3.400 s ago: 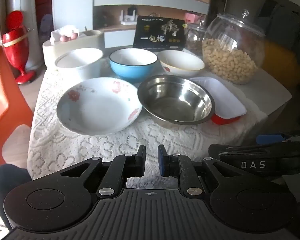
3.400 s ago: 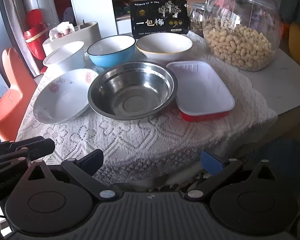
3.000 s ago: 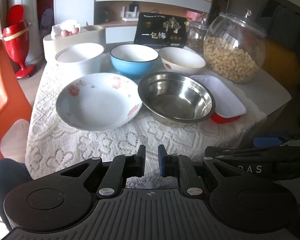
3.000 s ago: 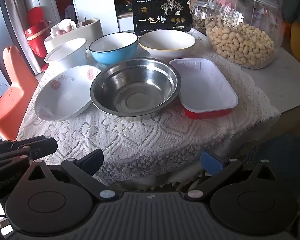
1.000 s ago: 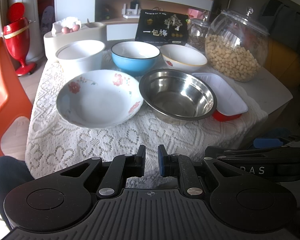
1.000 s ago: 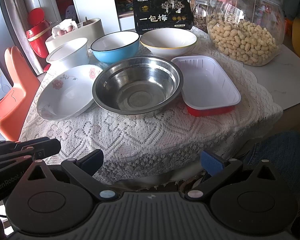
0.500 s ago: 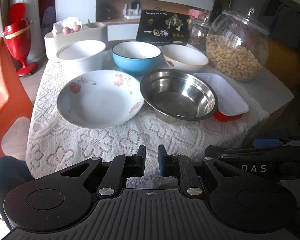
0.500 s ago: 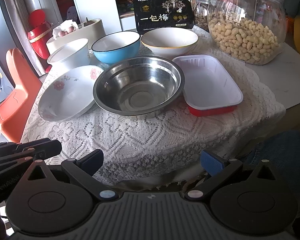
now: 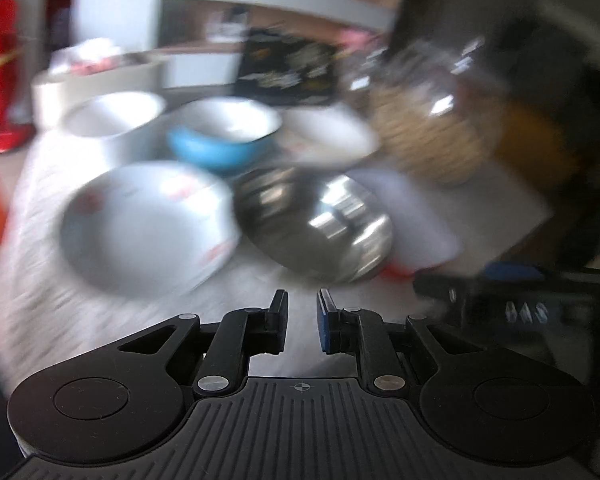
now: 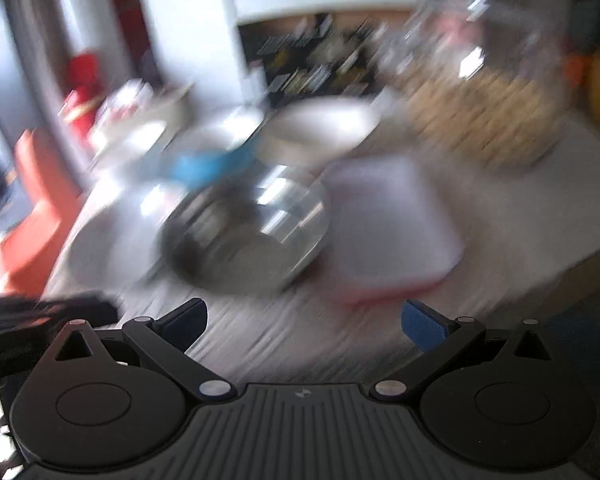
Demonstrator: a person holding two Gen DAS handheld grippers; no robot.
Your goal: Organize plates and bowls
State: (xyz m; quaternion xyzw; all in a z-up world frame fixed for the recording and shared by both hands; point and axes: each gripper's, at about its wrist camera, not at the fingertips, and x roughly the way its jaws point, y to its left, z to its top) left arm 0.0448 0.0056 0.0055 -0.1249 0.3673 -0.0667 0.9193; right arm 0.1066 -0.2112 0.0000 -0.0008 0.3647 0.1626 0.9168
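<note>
The left gripper [image 9: 302, 322] hangs short of the table edge with its fingers drawn nearly together around a narrow gap, clasping nothing. The right gripper [image 10: 304, 320] is spread wide, its blue-padded fingers [image 10: 424, 322] far apart and empty, also short of the table. Both views are smeared by motion blur. Beyond the left gripper, the white floral plate [image 9: 144, 224] sits on the lace tablecloth [image 9: 40, 312], just beside the steel bowl [image 9: 320, 232] to its right. A white tray with a red base [image 10: 388, 224] lies just right of the steel bowl. Behind them stand a white bowl [image 9: 112, 120], a blue bowl [image 9: 224, 136] and another white bowl [image 9: 328, 140] in a row. A glass jar of pale nuts [image 9: 428, 128] stands at the far right, and a dark box [image 9: 288, 68] stands behind the bowls.
</note>
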